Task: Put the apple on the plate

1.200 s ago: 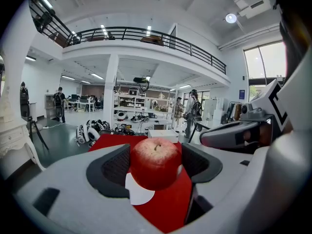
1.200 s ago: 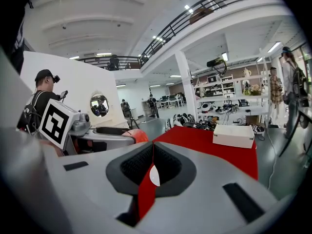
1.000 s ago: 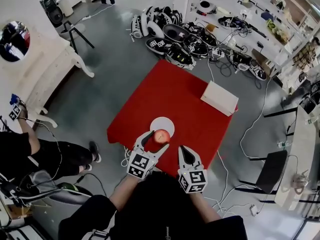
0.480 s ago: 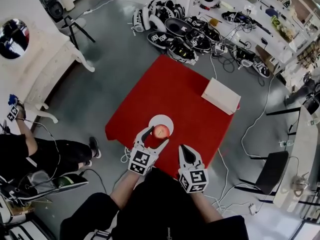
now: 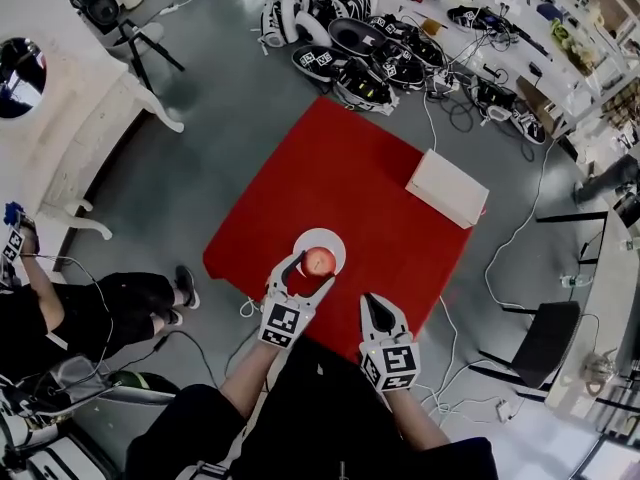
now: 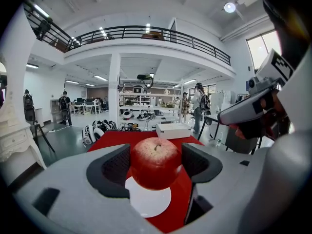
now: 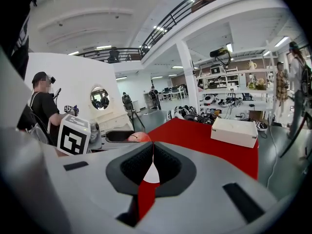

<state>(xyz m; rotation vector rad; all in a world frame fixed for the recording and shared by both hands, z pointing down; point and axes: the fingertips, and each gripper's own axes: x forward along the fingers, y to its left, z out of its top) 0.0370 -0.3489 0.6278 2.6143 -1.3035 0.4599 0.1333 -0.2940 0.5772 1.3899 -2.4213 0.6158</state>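
no words or numbers can be read; the marker cubes (image 5: 285, 325) bear only black-and-white patterns, it seems.

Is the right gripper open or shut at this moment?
Shut. The right gripper shows its jaws meeting at the tips in its own view, with nothing held between them.
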